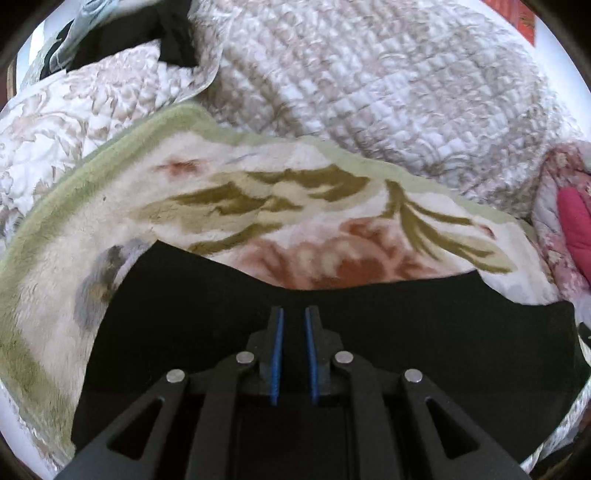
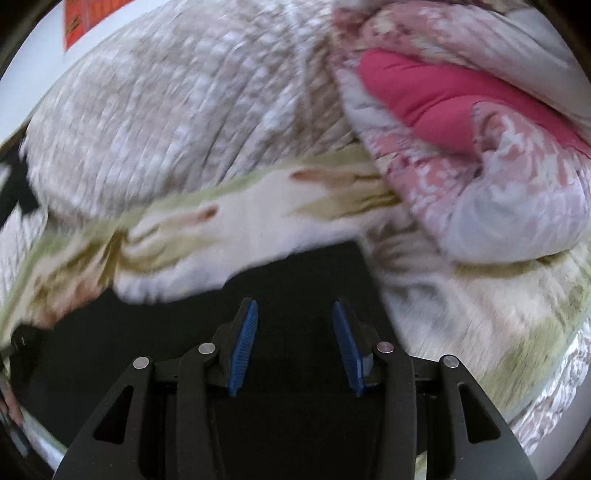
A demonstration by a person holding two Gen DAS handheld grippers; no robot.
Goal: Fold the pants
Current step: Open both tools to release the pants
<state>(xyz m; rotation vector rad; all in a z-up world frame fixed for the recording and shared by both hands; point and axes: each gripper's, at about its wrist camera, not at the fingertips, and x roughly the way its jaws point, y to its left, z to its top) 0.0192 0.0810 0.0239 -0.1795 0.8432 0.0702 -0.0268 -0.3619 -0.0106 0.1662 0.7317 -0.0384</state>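
Note:
The black pants (image 1: 406,332) lie flat on a floral fleece blanket (image 1: 258,206), their far edge just beyond my fingertips. My left gripper (image 1: 294,310) hovers over the cloth with its blue pads a narrow gap apart. No fold of cloth shows between them. In the right wrist view the pants (image 2: 295,269) fill the lower middle, blurred. My right gripper (image 2: 294,303) stands open above them, its pads wide apart with nothing pinched. Whether either gripper touches the cloth beneath cannot be told.
A beige quilted bedspread (image 1: 369,85) (image 2: 184,110) bulges behind the blanket (image 2: 184,229). A pink and red floral comforter (image 1: 572,221) (image 2: 443,99) is bunched at the right. Another black garment (image 1: 147,33) lies at the far left.

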